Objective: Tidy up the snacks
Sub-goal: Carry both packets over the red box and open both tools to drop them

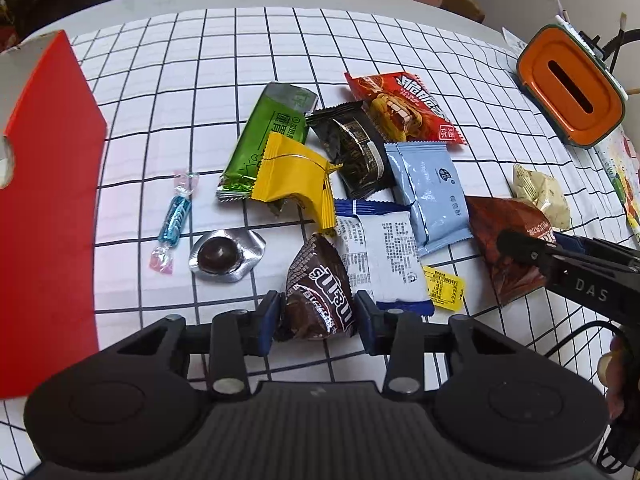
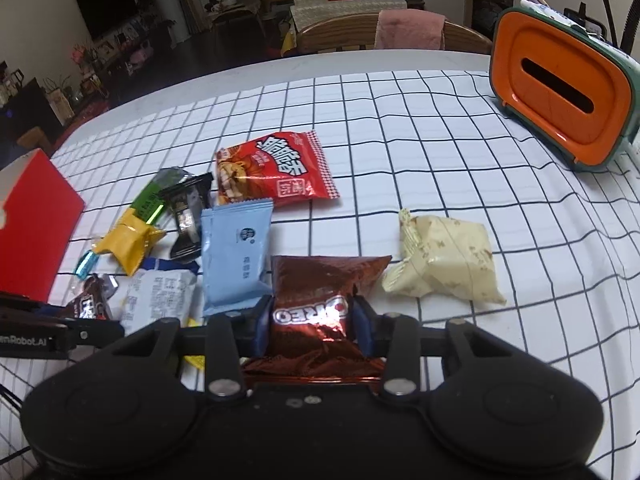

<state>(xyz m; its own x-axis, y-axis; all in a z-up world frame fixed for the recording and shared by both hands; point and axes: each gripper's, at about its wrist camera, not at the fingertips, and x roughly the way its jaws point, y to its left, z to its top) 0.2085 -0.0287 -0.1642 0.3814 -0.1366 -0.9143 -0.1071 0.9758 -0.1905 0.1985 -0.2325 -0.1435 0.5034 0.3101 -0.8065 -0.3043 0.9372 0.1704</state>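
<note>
While both grippers sit low over the pile, the step in hand looks like a double pick: each has a packet between its jaws and neither packet has clearly left the checked tabletop (image 2: pixel 400 120).

The left gripper (image 1: pixel 316 312) has its jaws pressed against the sides of the brown M&M's pouch (image 1: pixel 320 300), at 6 o'clock in its own view, with the white biscuit packet (image 1: pixel 380 256) touching the pouch at about 2 o'clock. The right gripper (image 2: pixel 312 326) pinches the shiny brown Oreo packet (image 2: pixel 316 300), whose foil bulges between the jaws; the cream wrapped snack (image 2: pixel 444 264) lies just beside it at 2 o'clock and the pale blue packet (image 2: pixel 234 256) at 10 o'clock.

Next, I judge, each packet must be lifted straight up clear of its neighbours and carried to wherever it is to go, perhaps the red box (image 1: pixel 44 200) at 9 o'clock in the left view.

Both tools are held nearly level, pointing away across the tabletop; the left one shows at 8 o'clock in the right view.
</note>
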